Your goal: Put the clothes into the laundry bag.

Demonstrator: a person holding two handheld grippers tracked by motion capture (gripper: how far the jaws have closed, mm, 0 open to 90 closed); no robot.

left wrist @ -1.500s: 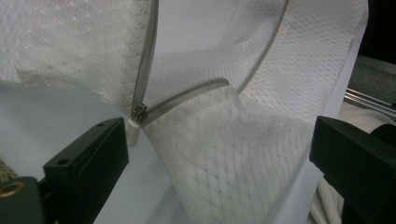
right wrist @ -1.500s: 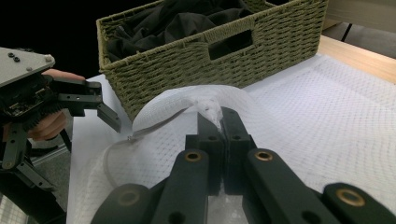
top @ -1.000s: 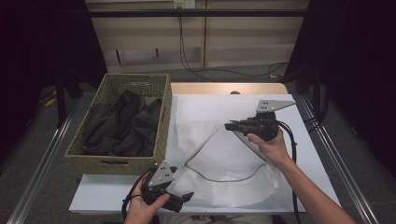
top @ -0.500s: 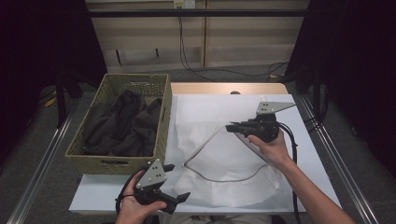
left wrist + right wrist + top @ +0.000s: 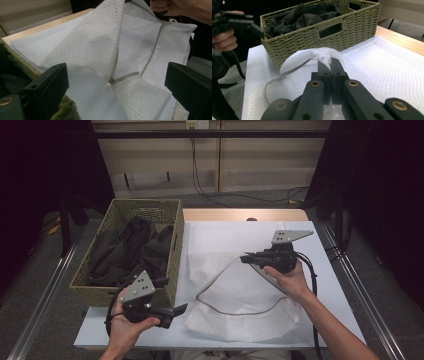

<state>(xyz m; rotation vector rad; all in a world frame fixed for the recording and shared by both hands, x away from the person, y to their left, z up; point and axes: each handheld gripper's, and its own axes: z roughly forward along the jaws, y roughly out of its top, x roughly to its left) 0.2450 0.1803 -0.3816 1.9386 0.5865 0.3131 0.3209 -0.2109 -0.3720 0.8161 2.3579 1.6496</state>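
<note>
Pinching the mesh bag [image 5: 235,285], right gripper [image 5: 246,259] lifts.

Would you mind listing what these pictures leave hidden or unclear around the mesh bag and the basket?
- Basket bottom: high view, covered by the dark clothes.
- Mesh bag inside: high view, the mesh hides it.
- Mesh fold in the right gripper: its depth, hidden between the shut jaws.
- Left gripper body: cut off by the bottom edge.
</note>
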